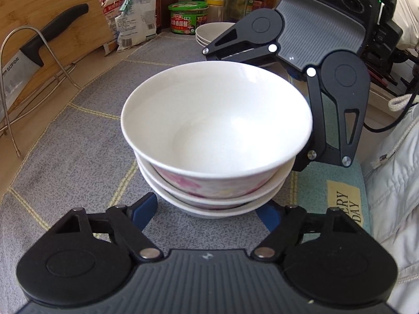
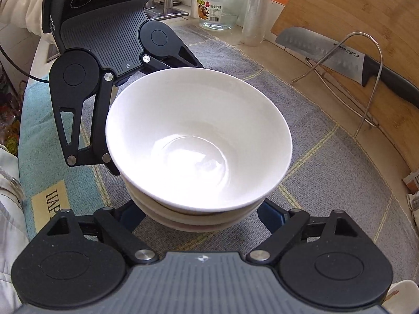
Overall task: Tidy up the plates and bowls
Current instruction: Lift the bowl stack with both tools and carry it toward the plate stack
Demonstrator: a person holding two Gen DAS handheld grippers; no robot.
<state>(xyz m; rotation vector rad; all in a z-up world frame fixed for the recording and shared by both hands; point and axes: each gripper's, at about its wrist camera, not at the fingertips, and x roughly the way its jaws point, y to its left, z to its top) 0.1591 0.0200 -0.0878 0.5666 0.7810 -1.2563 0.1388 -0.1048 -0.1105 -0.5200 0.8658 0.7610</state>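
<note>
The left gripper (image 1: 207,216) and right gripper (image 2: 201,217) are each hugging the bowl stack (image 1: 217,141); whether they're squeezing, I cannot tell. Lifting together, level, is best.

Bright daylight is flooding both views, seeming to come from the far side. Glare is washing out the inside of the top bowl (image 2: 199,141) in the right wrist view, where its base is blooming almost pure white; in the left wrist view the same bowl (image 1: 217,120) is showing a softer sheen. Only soft shadows are lying on the grey mat (image 1: 86,141). The fisheye lenses are bending the cutting board (image 2: 348,26) and darkening the corners. Focus is staying sharp throughout.
</note>
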